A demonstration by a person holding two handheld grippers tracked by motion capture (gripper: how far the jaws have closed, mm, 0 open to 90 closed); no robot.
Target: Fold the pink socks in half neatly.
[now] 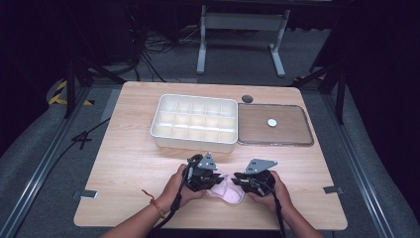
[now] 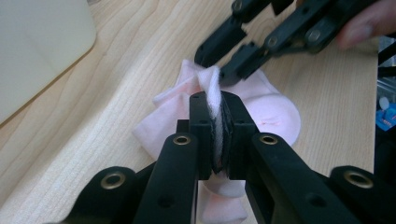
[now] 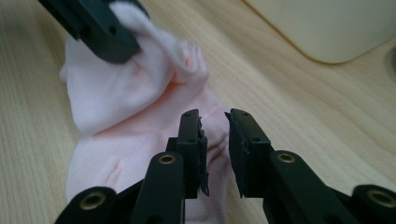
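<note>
A pale pink sock (image 1: 226,190) lies crumpled on the wooden table near its front edge, between both hands. My left gripper (image 2: 215,100) is shut on a raised fold of the sock (image 2: 275,112), which sticks up between its pads. In the right gripper view, my right gripper (image 3: 214,116) is open by a narrow gap just over the sock (image 3: 121,98), with nothing clamped. The left gripper (image 3: 107,32) shows there at the upper left, with cloth in it. In the left gripper view, the right gripper (image 2: 219,65) sits close behind the pinched fold.
A white box with several compartments (image 1: 194,121) stands at mid-table. Right of it lies a flat brown tray (image 1: 297,134) with a small white disc (image 1: 272,122) on it. A dark round cap (image 1: 247,98) sits behind the tray. Bare wood lies left and right of the hands.
</note>
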